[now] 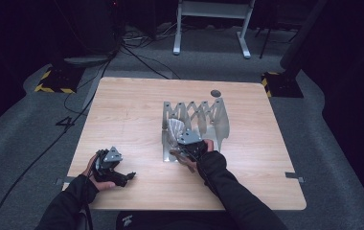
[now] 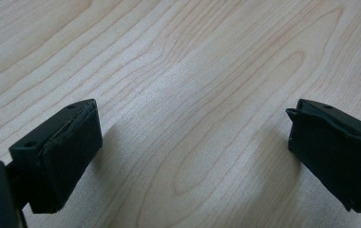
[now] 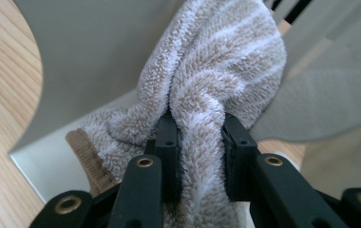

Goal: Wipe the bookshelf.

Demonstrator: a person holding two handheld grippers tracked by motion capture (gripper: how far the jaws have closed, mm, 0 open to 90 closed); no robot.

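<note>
A beige-and-white striped fluffy sock [image 3: 216, 71] is bunched between the jaws of my right gripper [image 3: 200, 142], which is shut on it. The sock [image 1: 175, 130] lies against the left end of a grey metal folding rack [image 1: 204, 117] in the middle of the table. My right gripper [image 1: 187, 143] sits at the rack's near left corner. My left gripper [image 1: 131, 176] rests near the front left edge of the table. In the left gripper view its jaws stand wide apart over bare wood, my left gripper [image 2: 193, 156] open with nothing between the pads.
The wooden table [image 1: 122, 110] has bare wood to the left and right of the rack. A small dark round disc [image 1: 215, 93] lies behind the rack near the far edge. Cables and a white frame stand on the grey floor beyond.
</note>
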